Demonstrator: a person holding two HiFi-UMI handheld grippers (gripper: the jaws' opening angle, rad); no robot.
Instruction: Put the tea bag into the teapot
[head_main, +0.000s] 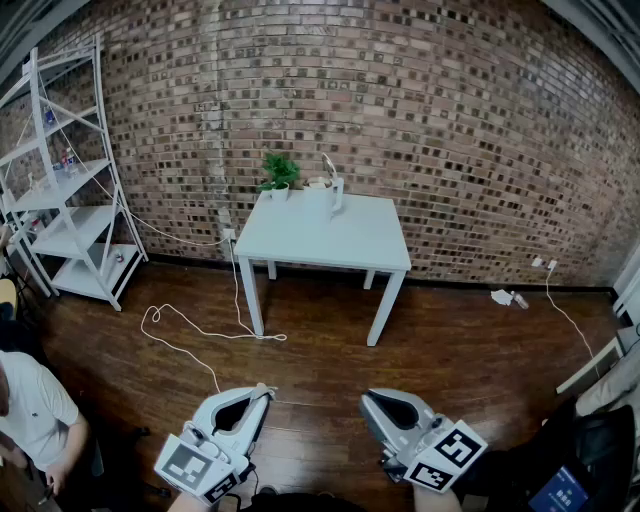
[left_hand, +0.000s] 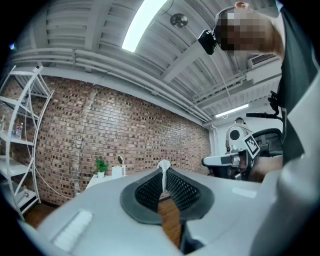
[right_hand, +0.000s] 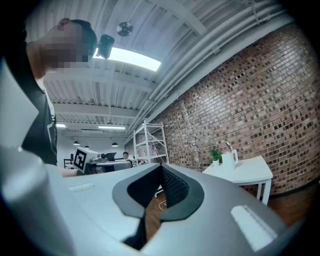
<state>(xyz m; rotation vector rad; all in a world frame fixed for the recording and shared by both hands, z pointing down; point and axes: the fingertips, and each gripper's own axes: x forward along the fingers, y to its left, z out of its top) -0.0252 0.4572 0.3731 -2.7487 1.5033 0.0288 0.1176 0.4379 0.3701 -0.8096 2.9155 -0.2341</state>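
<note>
Two tools hang low over the wooden floor, well apart from the white tabletop (head_main: 340, 240) that stands against the brick wall, so the step in hand looks to be the carry. The left tool (head_main: 262, 392) is pinched together on a slim white piece at its tips, which I take for the tea bag (left_hand: 162, 167). The right tool (head_main: 368, 398) has its jaws together on nothing. To do the walk well, I would hold the left grip firm and level so the thin bag cannot slip or swing. I would also step over the white cable (head_main: 190, 325) looping across the floor and come up square to the tabletop's front edge. The white vessel at the back of the tabletop, likely the teapot (head_main: 333, 192), stands near a potted plant (head_main: 279, 172). Whether its mouth is open cannot be told from here, so the free right tool may be needed for a lid or to steady it. Lower the bag straight into the mouth before letting go. Count: two tools, one tea bag, one teapot, one potted plant, one tabletop, one shelf rack (head_main: 70, 200) at the left, one looping cable.
</note>
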